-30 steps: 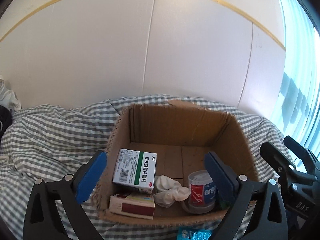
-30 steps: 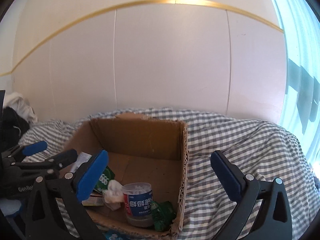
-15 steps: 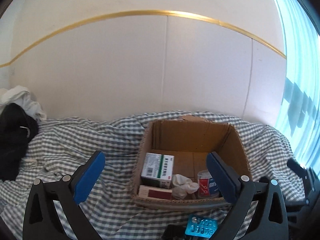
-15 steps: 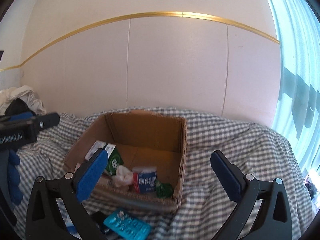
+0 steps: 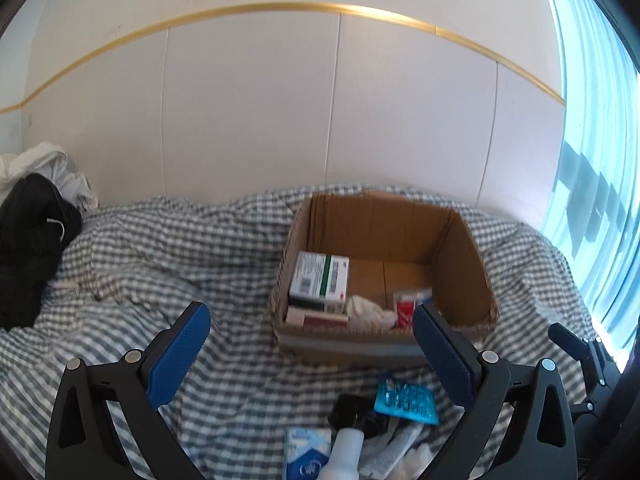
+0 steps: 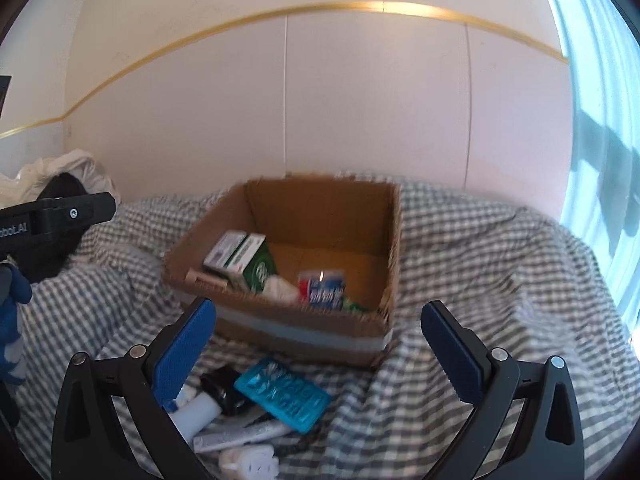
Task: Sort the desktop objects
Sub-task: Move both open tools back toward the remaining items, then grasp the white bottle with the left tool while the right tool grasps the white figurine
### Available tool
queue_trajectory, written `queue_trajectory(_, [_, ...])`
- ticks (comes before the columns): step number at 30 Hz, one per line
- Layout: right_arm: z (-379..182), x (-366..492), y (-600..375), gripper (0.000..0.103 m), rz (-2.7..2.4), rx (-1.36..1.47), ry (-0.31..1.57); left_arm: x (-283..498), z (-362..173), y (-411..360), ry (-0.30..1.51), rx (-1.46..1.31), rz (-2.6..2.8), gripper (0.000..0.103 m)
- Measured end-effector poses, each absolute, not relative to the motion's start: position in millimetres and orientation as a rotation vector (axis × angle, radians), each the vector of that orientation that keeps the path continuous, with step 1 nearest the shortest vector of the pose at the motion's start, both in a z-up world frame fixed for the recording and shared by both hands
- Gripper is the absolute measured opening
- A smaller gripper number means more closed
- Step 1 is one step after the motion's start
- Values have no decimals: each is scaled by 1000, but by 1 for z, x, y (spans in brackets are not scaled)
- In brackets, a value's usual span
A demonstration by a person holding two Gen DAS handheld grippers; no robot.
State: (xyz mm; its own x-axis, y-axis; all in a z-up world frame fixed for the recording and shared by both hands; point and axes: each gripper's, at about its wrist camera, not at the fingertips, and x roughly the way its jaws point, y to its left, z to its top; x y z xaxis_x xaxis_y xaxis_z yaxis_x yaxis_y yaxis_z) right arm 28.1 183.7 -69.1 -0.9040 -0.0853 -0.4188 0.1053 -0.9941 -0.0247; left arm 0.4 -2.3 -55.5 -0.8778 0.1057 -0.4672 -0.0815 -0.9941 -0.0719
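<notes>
Nearest the cameras, both tongs stand wide open and empty: the left gripper (image 5: 311, 354) and the right gripper (image 6: 318, 350) hang over the checked bedcover (image 6: 488, 272) with nothing between their blue pads. Just beyond them a loose pile waits to be sorted: a teal blister pack (image 6: 282, 394) lying flat, a black-capped white bottle (image 6: 204, 402) beside it on the left, a silver tube (image 6: 240, 434), a white plug (image 6: 250, 460) at the near edge, and a blue-and-white tissue packet (image 5: 307, 454). The blister pack looks light, thin and a little springy, so I judge it best pinched across a long edge, where a jaw can slip under it on the soft cloth; the bottle seems stiff and smooth, likelier to roll, and is safer gripped across its body. Farther off sits the cardboard box (image 6: 296, 330), already holding a white-and-green medicine carton (image 5: 320, 276), a crumpled tissue (image 5: 368, 310) and a red-and-blue tub (image 6: 322, 286).
</notes>
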Motion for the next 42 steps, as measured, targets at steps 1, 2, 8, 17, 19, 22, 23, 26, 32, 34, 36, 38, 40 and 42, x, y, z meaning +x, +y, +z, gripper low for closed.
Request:
queue_trajectory(1, [-73, 29, 182, 103, -2960, 668, 77, 2, -60, -1, -55, -754, 2948, 103])
queue_trajectory(2, [-76, 31, 180, 103, -2943, 684, 81, 4, -63, -1, -39, -761, 2947, 103])
queue_trajectory(8, [-94, 43, 176, 103, -2869, 827, 103, 11, -86, -1, -12, -898, 2902, 103])
queue_trajectory(17, [-128, 43, 173, 103, -2802, 1068, 87, 15, -124, 8, 48, -1053, 2830, 102])
queue_trajectory(19, [-133, 41, 169, 103, -2784, 1106, 124, 12, -141, 11, 62, -1137, 2787, 99])
queue_trajectory(22, [-141, 38, 163, 103, -2749, 1154, 160, 9, -162, 16, 85, -1234, 2735, 90])
queue_trajectory(23, [-145, 37, 161, 103, -2733, 1174, 175, 8, -168, 16, 91, -1261, 2722, 89])
queue_trajectory(26, [-153, 34, 157, 100, -2700, 1219, 206, 8, -180, 14, 86, -1306, 2693, 84])
queue_trajectory(32, [-173, 24, 152, 86, -2603, 1333, 215, 8, -200, 23, 102, -1390, 2577, 74])
queue_trajectory(34, [-178, 21, 151, 86, -2569, 1366, 209, 7, -212, 28, 113, -1443, 2523, 70])
queue_trajectory(36, [-181, 19, 151, 86, -2548, 1386, 188, 7, -222, 31, 125, -1472, 2500, 67])
queue_trajectory(38, [-189, 14, 152, 86, -2519, 1438, 179, 7, -228, 33, 118, -1481, 2482, 60])
queue_trajectory(40, [-202, 9, 147, 86, -2471, 1509, 207, 8, -232, 35, 133, -1483, 2473, 50])
queue_trajectory(42, [-206, 8, 142, 84, -2452, 1507, 231, 11, -232, 37, 152, -1470, 2477, 45])
